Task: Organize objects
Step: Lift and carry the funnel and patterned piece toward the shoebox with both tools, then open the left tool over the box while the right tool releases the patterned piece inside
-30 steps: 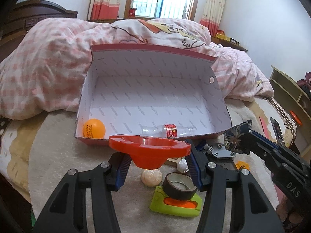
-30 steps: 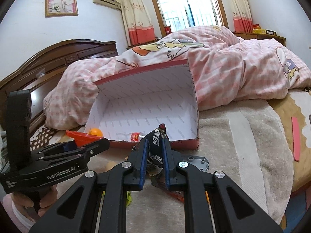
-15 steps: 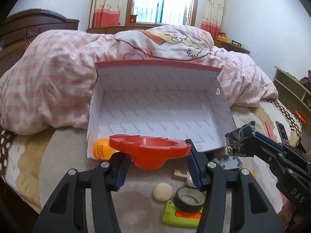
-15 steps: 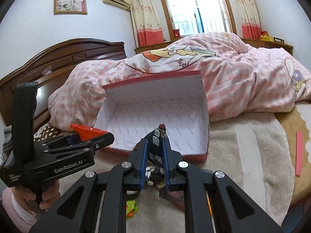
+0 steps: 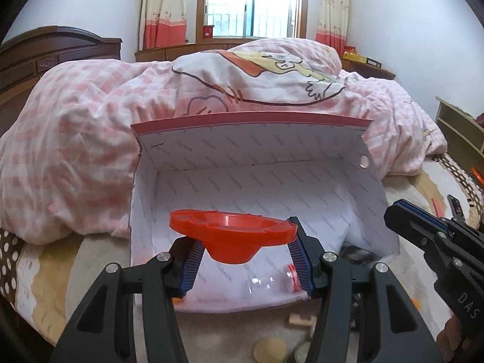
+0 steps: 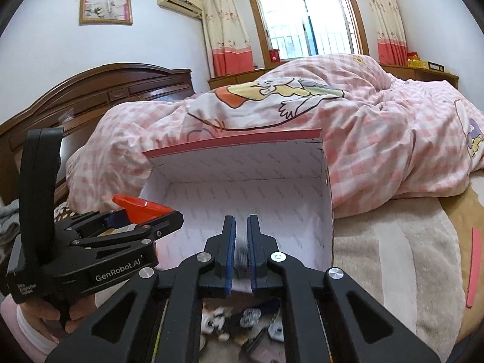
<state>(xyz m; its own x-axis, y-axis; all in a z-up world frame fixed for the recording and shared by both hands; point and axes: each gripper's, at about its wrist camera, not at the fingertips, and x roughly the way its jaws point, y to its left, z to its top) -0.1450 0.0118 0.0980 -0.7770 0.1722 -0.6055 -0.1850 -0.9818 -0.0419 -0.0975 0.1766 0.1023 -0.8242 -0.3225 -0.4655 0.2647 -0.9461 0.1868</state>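
1. Left tongs point(image 5: 246, 255) gripped a red funnel point(image 5: 231, 236) at lower centre, in front of the open box point(image 5: 257, 178).
2. Right tongs point(image 6: 241, 249) had just closed narrow; a blurred dark thing showed between them, unidentifiable.
3. Box lay against the quilt point(image 5: 75, 151).

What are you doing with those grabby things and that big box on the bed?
A person is tidying small things into the open box. The left tongs hold an orange funnel over its front edge. The right tongs are shut with nothing clearly in them. A clear bottle already lies inside.
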